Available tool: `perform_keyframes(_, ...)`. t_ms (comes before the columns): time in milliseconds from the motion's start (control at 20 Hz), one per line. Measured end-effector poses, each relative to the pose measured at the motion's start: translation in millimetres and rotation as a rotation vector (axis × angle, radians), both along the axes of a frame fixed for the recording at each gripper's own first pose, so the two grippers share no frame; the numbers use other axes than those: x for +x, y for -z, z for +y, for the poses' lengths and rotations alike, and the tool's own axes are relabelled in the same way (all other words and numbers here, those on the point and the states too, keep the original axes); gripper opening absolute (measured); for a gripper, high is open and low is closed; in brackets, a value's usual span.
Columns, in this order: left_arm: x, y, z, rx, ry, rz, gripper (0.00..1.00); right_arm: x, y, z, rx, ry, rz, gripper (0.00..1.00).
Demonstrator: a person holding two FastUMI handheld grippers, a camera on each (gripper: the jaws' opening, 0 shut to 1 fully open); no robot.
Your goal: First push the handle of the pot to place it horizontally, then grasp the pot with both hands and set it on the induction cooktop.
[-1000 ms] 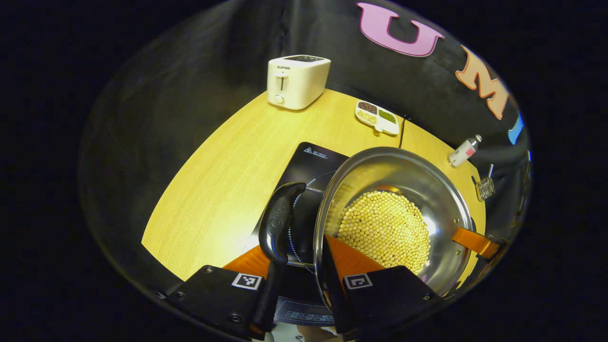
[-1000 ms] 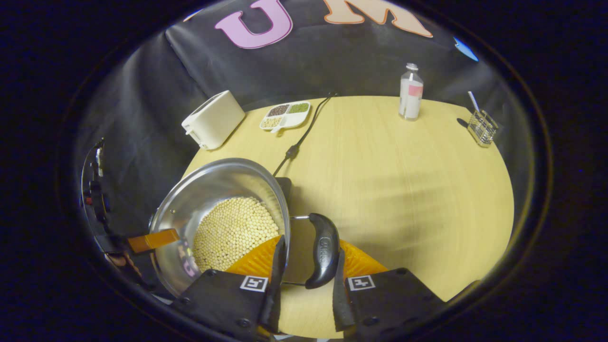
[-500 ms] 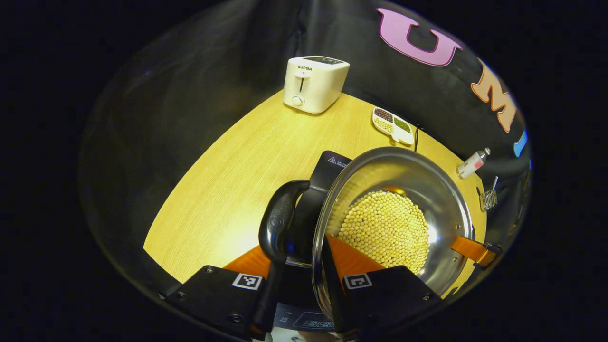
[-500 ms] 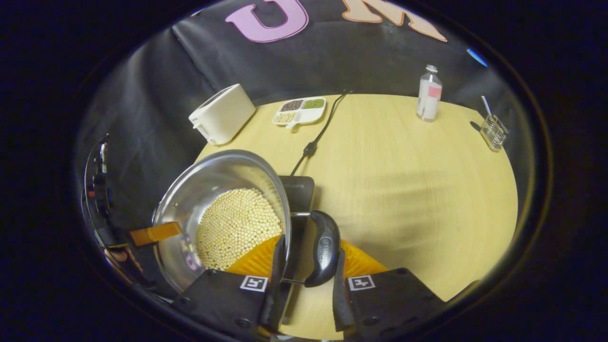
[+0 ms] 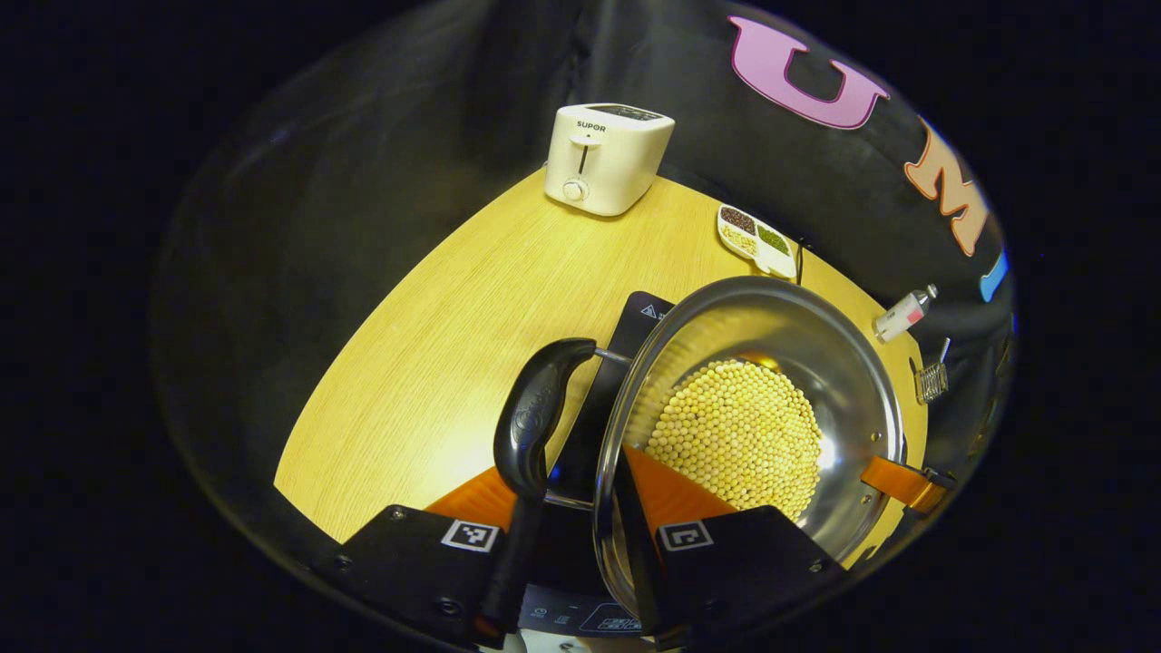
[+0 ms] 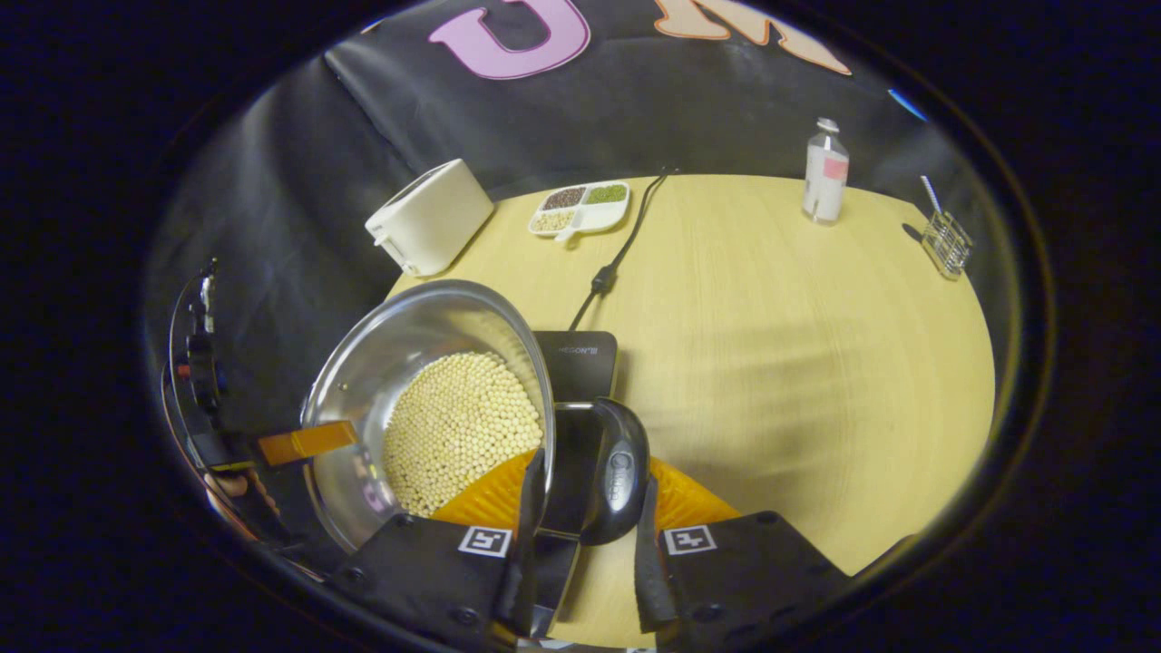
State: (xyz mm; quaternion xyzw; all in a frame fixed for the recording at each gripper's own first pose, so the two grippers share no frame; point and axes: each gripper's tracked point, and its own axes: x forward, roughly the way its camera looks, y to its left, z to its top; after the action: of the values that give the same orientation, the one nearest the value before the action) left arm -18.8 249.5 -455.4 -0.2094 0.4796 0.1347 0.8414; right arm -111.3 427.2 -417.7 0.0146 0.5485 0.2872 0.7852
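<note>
Left gripper view: a steel pot [image 5: 753, 408] full of beans hangs above the black cooktop [image 5: 626, 363], the left gripper [image 5: 567, 494] clamped on one side handle, the right gripper [image 6: 580, 494] on the other; probably heavy, slippery, best gripped by both handles.

Pot [image 6: 426, 381] sits over the cooktop [image 6: 580, 358], beans [image 6: 458, 426] inside it. Right gripper [image 6: 580, 535] straddles the near handle [image 6: 619, 472]; left gripper [image 5: 567, 544] straddles the opposite handle [image 5: 535, 417]. At the table's [image 6: 780, 363] far edge: toaster [image 6: 426, 218], sectioned dish [image 6: 580, 207] beside it, cord [image 6: 626, 249] running back from the cooktop, bottle [image 6: 824, 172], wire holder [image 6: 946, 243] far right.
</note>
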Motion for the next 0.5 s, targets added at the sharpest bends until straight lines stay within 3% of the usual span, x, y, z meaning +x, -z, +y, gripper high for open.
perform_keyframes(100, -1.8, -1.4, 1.5, 0.003, 0.009, -0.001, 0.51, 0.9, 0.0, 0.4, 0.003, 0.0, -0.005, 0.41)
perform_keyframes(250, -5.2, 1.1, 0.9, 0.007, 0.022, 0.026, 0.52, 0.3, -1.5, -0.6, 0.001, 0.006, 0.001, 0.41)
perform_keyframes(350, -5.3, -0.6, 2.3, 0.033, 0.043, 0.032, 0.56, 0.1, 0.0, -0.2, 0.0, 0.009, -0.002, 0.5)
perform_keyframes(400, -6.1, 0.1, 2.3, 0.04, 0.047, 0.035, 0.56, 0.8, -0.6, -0.4, -0.004, 0.011, -0.004, 0.45)
perform_keyframes(500, -4.5, -1.7, 6.3, 0.054, 0.043, 0.029, 0.61, 0.5, 0.1, -0.5, -0.006, 0.007, -0.011, 0.55)
